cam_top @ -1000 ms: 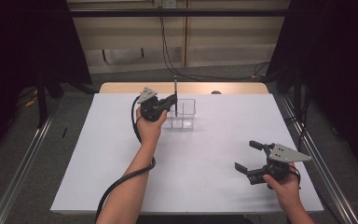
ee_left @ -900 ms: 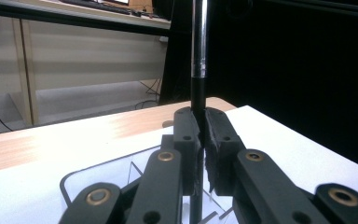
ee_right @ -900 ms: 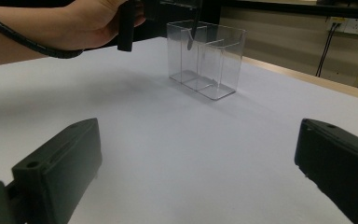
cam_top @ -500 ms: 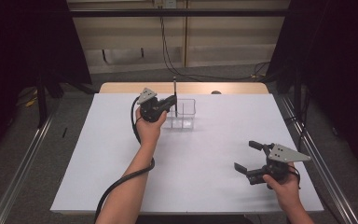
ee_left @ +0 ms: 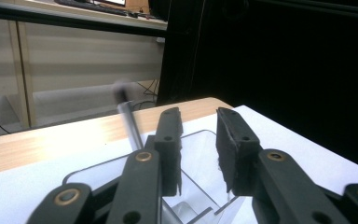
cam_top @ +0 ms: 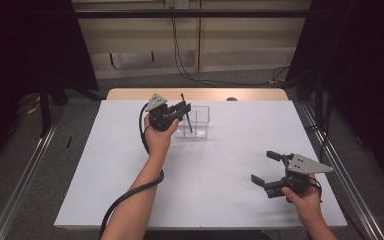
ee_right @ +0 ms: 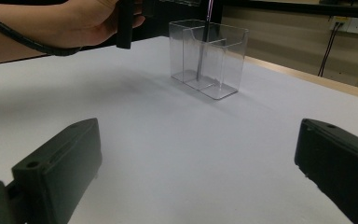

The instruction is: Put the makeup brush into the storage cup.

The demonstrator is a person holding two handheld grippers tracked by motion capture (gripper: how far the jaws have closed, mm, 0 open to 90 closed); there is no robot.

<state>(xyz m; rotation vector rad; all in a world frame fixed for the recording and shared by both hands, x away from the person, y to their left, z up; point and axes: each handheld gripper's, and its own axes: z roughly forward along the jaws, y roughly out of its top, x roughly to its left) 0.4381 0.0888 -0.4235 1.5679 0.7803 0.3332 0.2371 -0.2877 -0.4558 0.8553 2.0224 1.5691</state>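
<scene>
A clear plastic container (cam_top: pixel 198 124) with a divider stands at the back middle of the white table (cam_top: pixel 105 170). A thin dark pen (cam_top: pixel 183 99) stands in it, leaning. My left gripper (cam_top: pixel 184 109) hovers at the container's left rim. Its jaws are slightly apart with nothing between them. In the left gripper view the pen (ee_left: pixel 128 122) rises outside the left jaw of my left gripper (ee_left: pixel 198 114), above the container (ee_left: pixel 196 163). My right gripper (cam_top: pixel 261 166) rests wide open at the front right. From there the container (ee_right: pixel 223 60) and pen (ee_right: pixel 204 46) stand far ahead of my right gripper (ee_right: pixel 198 140).
The table's wooden back edge (cam_top: pixel 250 94) runs behind the container. Metal rails (cam_top: pixel 25 175) flank the table on both sides. A person's left hand and forearm (ee_right: pixel 74 23) reach in beside the container. Bare white surface lies between the two grippers.
The pen's top has dropped a little and leaned to the left. Both hands have stayed almost where they were.
</scene>
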